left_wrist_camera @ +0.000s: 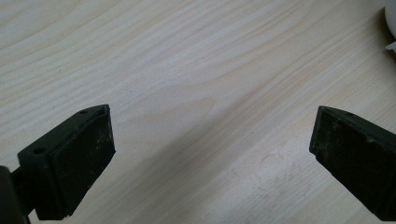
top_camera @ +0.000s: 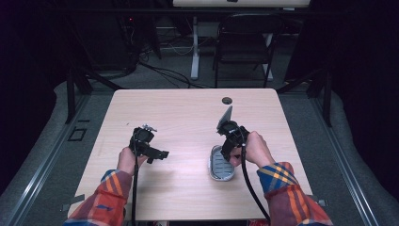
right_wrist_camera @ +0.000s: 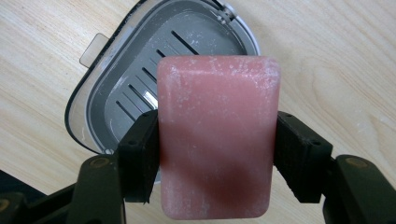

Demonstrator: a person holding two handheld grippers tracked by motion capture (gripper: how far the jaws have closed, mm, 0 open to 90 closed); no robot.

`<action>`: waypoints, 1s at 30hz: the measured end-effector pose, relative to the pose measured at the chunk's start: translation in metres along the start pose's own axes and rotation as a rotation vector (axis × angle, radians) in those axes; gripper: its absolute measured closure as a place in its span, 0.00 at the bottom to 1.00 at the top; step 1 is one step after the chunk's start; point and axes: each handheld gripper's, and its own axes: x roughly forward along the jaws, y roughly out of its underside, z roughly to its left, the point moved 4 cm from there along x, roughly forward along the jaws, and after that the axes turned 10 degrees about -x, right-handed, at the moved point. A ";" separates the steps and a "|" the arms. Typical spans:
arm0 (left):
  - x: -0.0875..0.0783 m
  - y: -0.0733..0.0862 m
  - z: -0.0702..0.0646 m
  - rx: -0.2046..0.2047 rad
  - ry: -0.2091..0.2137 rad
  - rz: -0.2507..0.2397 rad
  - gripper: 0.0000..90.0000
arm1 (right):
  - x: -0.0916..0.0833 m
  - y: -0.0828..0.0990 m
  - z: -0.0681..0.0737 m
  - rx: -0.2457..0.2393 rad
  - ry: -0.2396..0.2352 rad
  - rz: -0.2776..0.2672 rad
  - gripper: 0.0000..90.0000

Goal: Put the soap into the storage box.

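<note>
A pink bar of soap [right_wrist_camera: 217, 135] is clamped between the jaws of my right gripper [right_wrist_camera: 215, 158], held just above a grey soap dish [right_wrist_camera: 126, 88] with drain slots. From above, the right gripper [top_camera: 229, 141] hovers over the near-right part of the table, right above the soap dish [top_camera: 221, 165]. My left gripper [top_camera: 157, 154] stands open over bare wood at the near left, its pads [left_wrist_camera: 79, 158] wide apart with nothing between them.
The light wooden table [top_camera: 188, 117] has a round cable hole [top_camera: 227, 100] near its far edge. A black chair [top_camera: 244, 42] and a desk leg stand beyond the table. A white object [left_wrist_camera: 390, 23] peeks in at the left gripper view's top right.
</note>
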 end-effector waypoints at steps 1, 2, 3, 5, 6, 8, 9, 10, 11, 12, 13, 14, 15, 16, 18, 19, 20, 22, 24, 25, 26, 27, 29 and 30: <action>0.000 0.000 0.000 0.004 -0.002 -0.001 0.00 | 0.002 -0.003 0.001 0.011 0.005 -0.002 0.41; 0.000 0.000 0.000 0.004 -0.002 -0.001 0.00 | 0.002 -0.003 0.001 0.011 0.005 -0.002 0.41; 0.000 0.000 -0.001 0.005 -0.004 -0.002 0.00 | 0.004 -0.004 0.001 0.003 0.014 0.018 0.41; 0.000 0.000 -0.001 0.006 -0.004 -0.001 0.00 | 0.006 -0.006 0.003 0.011 0.016 0.020 0.41; 0.000 0.000 -0.001 0.006 -0.004 -0.001 0.00 | 0.006 -0.007 0.004 0.004 0.017 0.022 0.41; 0.000 0.000 -0.001 0.006 -0.005 -0.003 0.00 | 0.008 -0.008 0.004 0.004 0.015 0.024 0.41; 0.000 0.000 -0.001 0.007 -0.005 -0.003 0.00 | 0.008 -0.008 0.005 0.005 0.018 0.024 0.41; 0.000 0.000 -0.001 0.010 -0.005 -0.003 0.00 | 0.008 -0.008 0.005 0.007 0.013 0.019 0.41; 0.000 0.000 -0.001 0.012 -0.006 -0.003 0.00 | 0.008 -0.008 0.006 0.003 0.006 0.016 0.41; 0.000 -0.001 -0.001 0.010 -0.006 -0.006 0.00 | 0.009 -0.009 0.007 0.016 0.000 0.004 0.41; 0.000 -0.001 -0.001 0.010 -0.006 -0.006 0.00 | 0.009 -0.009 0.007 0.016 0.000 0.004 0.41; 0.000 -0.001 -0.001 0.009 -0.006 -0.007 0.00 | 0.009 -0.009 0.007 0.016 0.001 0.005 0.41; 0.000 -0.001 -0.001 0.011 -0.006 -0.003 0.00 | 0.008 -0.009 0.006 0.008 0.009 0.017 0.41; 0.000 -0.001 -0.001 0.011 -0.006 -0.003 0.00 | 0.008 -0.009 0.006 0.008 0.009 0.017 0.41; 0.000 -0.001 -0.001 0.014 -0.008 -0.003 0.00 | 0.011 -0.010 0.006 0.031 0.011 0.009 0.41; 0.000 -0.001 -0.001 0.013 -0.008 -0.003 0.00 | 0.010 -0.009 0.006 0.023 0.011 0.020 0.41; 0.000 -0.001 -0.001 0.013 -0.006 -0.002 0.00 | 0.010 -0.009 0.005 0.022 0.011 0.024 0.41; 0.000 -0.001 -0.001 0.013 -0.005 -0.006 0.00 | 0.011 -0.010 0.006 0.025 0.017 0.030 0.41; 0.000 -0.001 -0.001 0.014 -0.005 -0.004 0.00 | 0.011 -0.010 0.008 0.049 0.015 0.013 0.41; 0.000 -0.001 -0.001 0.014 -0.005 -0.003 0.00 | 0.011 -0.010 0.008 0.054 0.012 0.012 0.41; 0.000 -0.001 -0.001 0.014 -0.008 -0.003 0.00 | 0.011 -0.010 0.008 0.046 0.009 0.025 0.41; 0.000 -0.001 -0.001 0.015 -0.008 -0.004 0.00 | 0.011 -0.009 0.008 0.041 0.007 0.038 0.41; 0.000 -0.001 -0.001 0.015 -0.008 -0.003 0.00 | 0.010 -0.009 0.008 0.058 0.000 0.024 0.40; 0.000 -0.001 -0.001 0.014 -0.008 -0.003 0.00 | 0.008 -0.009 0.008 0.059 0.010 0.028 0.42</action>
